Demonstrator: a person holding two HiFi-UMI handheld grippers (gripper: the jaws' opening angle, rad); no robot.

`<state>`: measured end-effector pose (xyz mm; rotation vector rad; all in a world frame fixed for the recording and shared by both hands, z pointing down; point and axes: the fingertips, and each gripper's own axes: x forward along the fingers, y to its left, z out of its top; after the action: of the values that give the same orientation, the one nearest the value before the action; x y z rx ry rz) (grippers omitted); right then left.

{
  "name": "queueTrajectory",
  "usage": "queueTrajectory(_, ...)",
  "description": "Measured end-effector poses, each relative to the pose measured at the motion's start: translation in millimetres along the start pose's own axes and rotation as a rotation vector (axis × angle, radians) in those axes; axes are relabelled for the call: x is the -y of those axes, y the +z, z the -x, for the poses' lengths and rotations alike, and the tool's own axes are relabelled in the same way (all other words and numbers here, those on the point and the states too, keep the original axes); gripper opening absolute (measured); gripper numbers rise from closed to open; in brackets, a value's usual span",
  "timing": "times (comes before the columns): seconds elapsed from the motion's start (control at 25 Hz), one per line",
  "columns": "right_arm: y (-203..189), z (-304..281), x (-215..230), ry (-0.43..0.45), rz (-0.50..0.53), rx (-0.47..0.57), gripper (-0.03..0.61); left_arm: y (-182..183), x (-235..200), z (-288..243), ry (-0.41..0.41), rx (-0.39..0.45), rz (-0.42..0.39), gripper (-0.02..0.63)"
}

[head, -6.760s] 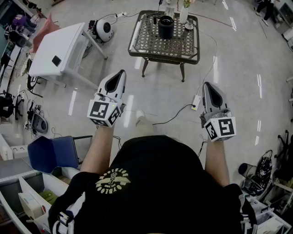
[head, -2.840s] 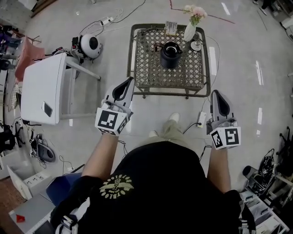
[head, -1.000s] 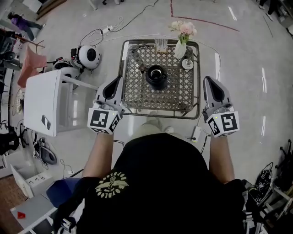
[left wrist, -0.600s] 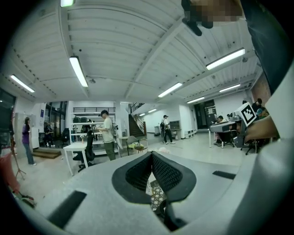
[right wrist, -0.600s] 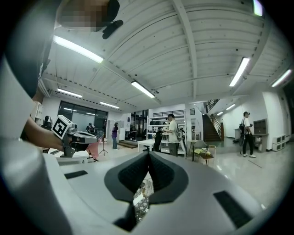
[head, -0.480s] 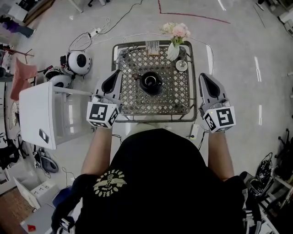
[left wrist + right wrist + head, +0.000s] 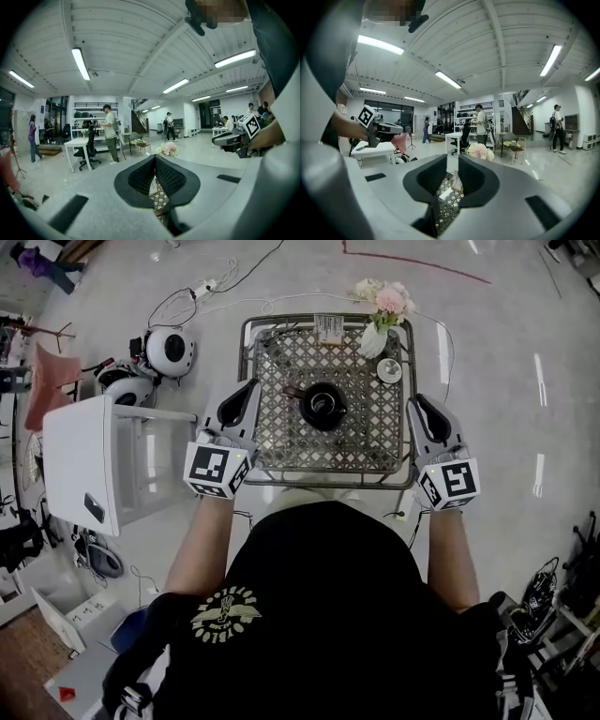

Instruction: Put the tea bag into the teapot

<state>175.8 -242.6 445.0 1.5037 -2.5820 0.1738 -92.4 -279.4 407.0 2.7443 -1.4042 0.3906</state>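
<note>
The left gripper (image 7: 247, 392) has its jaws closed tip to tip on nothing. The right gripper (image 7: 417, 404) has just been opening its jaws to a narrow slit, with nothing between them. The black teapot (image 7: 323, 406) stands untouched mid lattice table (image 7: 375, 442), between both grippers.

Teapot (image 7: 324, 406) on table (image 7: 281, 442), vase (image 7: 373, 341) behind

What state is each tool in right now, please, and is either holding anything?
Left tool: closed, holding nothing.
Right tool: slightly open, its jaws have just been opening, nothing between them.
</note>
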Motion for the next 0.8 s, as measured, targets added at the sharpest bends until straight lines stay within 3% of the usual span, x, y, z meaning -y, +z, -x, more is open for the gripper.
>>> queueTrajectory(0.08,-12,-7,-2,0.012,-0.015,-0.025,0.123,-4,-3,-1,-0.001,-0.009,0.001,-0.003)
queueTrajectory(0.12,-19,-10,-3,0.017,-0.025,-0.039,0.130,-7,-4,-2,-0.002,-0.015,0.001,-0.003)
queueTrajectory(0.32,-61,-25,-5,0.035,-0.046,-0.128,0.146,-25,-9,-6,0.001,-0.044,0.020,-0.003)
queueTrajectory(0.8,-155,-47,9,0.021,-0.099,-0.287,0.149,-31,-18,-16,-0.002,-0.052,0.030,-0.003)
